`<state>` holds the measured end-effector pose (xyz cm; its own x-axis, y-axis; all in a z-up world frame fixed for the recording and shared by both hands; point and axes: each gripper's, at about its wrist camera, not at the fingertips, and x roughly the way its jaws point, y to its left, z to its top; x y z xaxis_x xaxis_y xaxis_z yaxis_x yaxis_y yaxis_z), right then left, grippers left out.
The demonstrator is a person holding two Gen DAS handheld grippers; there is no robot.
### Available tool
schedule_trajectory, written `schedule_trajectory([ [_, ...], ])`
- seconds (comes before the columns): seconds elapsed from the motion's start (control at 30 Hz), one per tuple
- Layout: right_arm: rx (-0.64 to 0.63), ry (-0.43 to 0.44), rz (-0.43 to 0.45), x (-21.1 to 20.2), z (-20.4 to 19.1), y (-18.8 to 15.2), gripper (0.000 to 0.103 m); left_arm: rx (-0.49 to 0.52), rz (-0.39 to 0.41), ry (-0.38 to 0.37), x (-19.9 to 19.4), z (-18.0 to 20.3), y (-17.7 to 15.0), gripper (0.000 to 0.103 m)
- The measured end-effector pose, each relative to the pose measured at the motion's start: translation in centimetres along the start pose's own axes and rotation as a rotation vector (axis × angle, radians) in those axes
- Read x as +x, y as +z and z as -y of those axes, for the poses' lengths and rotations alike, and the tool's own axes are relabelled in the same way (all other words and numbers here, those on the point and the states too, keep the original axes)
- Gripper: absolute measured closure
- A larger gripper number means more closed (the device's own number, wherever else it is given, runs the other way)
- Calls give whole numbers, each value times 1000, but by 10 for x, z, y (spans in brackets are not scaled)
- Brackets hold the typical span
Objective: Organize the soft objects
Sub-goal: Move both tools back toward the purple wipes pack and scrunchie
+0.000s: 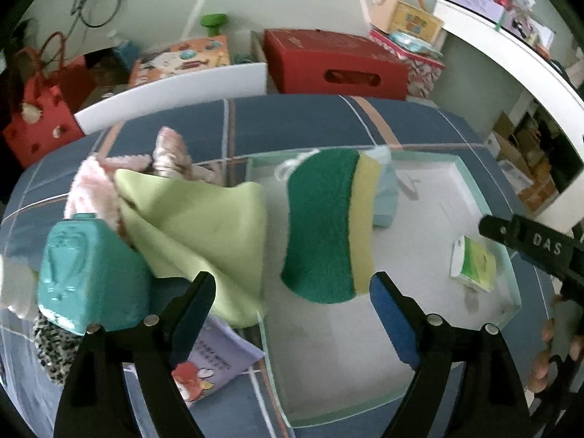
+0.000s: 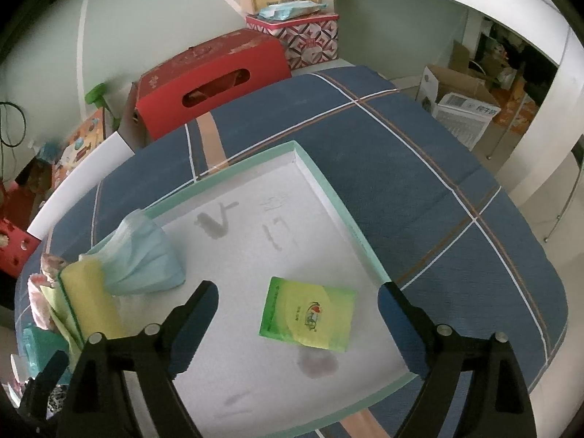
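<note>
Left gripper [image 1: 292, 292] fingers spread, holding nothing; fuzzy green-and-yellow sponge [image 1: 325, 226] stands just beyond them, blocking the view into the white tray [image 1: 474, 168]. Right gripper [image 2: 297, 303] released above glossy tissue pack [image 2: 308, 314] lying flat in the tray, pleated mask [image 2: 146, 255] at left.

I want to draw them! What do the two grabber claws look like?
Both are black plastic with two pointed fingers, blue pads inside the tips and silver round bolts. The left gripper looks just like the right gripper. The right one's side carries raised letters, DAS. No cables or sleeves show.
</note>
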<state>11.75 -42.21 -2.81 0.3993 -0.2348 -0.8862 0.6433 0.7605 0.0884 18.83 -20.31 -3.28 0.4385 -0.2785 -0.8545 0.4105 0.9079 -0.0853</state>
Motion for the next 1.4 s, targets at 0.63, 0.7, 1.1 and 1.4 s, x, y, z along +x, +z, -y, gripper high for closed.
schedule_trajectory([
  [0.63, -93, 100, 92, -50, -43, -7, 12, -311, 105, 267, -82, -116, 0, 16],
  [0.7, -115, 134, 93, -54, -55, -11, 12, -352, 109, 283, -90, -133, -5, 16],
  [1.1, -311, 331, 27, -62, -145, -53, 12, -573, 81, 299, -101, -210, -45, 16],
  [1.4, -464, 389, -42, -55, -200, -98, 12, -638, 21, 301, -91, -235, -67, 16],
])
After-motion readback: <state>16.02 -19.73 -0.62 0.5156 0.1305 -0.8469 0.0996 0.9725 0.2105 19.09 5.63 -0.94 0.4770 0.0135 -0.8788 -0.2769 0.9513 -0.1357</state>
